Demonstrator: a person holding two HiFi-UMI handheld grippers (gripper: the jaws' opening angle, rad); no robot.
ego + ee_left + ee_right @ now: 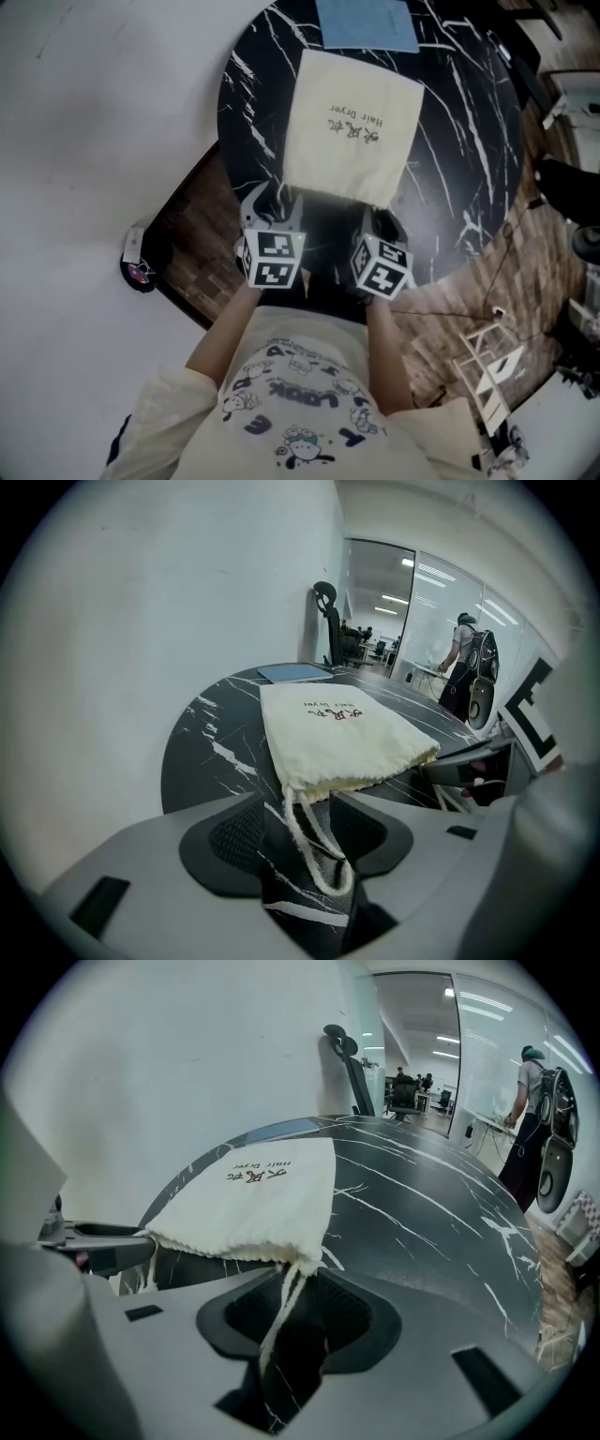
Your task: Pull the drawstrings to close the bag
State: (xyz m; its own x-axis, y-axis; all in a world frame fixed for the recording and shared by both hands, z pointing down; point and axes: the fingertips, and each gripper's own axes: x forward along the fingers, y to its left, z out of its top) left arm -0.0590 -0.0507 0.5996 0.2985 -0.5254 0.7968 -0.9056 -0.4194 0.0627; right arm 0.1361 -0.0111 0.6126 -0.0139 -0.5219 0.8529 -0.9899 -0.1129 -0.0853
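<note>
Shirt front with cartoon print (300, 412) filled the bottom of the head view, both forearms reaching forward from it. Beyond them, the left gripper (272, 202) and right gripper (380, 220) sat side by side at the near edge of a round black marble table (459, 169), both pointing steeply down.

Cream drawstring bag (352, 127) lay flat near the middle of the table, dark print on top, its gathered mouth towards the person and right at the gripper tips. Blue sheet (366, 23) lay just beyond the bag's far end.

Left gripper view: left gripper (300, 841) had its jaws wide apart. Left drawstring (314, 850), a white cord loop from the bag's (333, 738) corner, lay on the tabletop between the pads. Neither pad pressed on it.

Right gripper view: right gripper (291, 1321) had its jaws parted about halfway. Right drawstring (279, 1312) ran from the bag's (248, 1204) other corner down through the gap, loose, not pinched.

Background: office chair (326, 621) against the white wall, and a person with a backpack (534, 1101) standing well off.
</note>
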